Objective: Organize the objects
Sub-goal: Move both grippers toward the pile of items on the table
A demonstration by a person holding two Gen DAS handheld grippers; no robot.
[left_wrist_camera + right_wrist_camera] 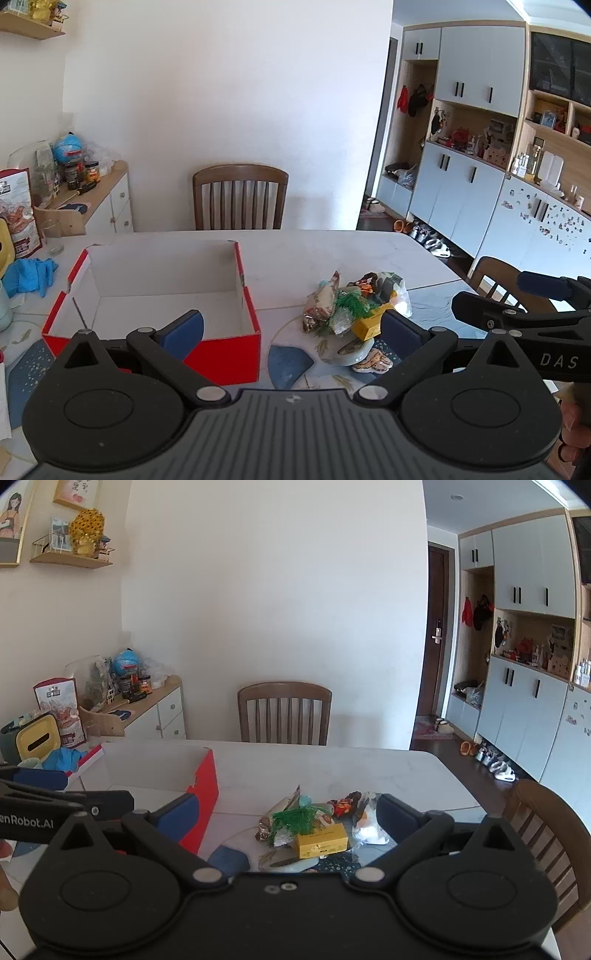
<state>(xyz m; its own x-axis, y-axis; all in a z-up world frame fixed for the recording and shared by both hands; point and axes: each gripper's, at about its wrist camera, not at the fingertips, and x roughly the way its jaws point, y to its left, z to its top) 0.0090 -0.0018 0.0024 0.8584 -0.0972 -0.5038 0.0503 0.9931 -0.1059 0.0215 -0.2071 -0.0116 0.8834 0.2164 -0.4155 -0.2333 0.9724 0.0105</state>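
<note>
Both tongs spread wide, nothing between: left tongs (291, 326), right tongs (290, 818). Red box (225, 347) sits open-top on counter (314, 254), left side, long axis running away from cam. Pile of small items just right of it: yellow box (322, 843) lying flat, long axis across, w/ green tinsel (295, 819) & snack wrappers (325, 299).
</note>
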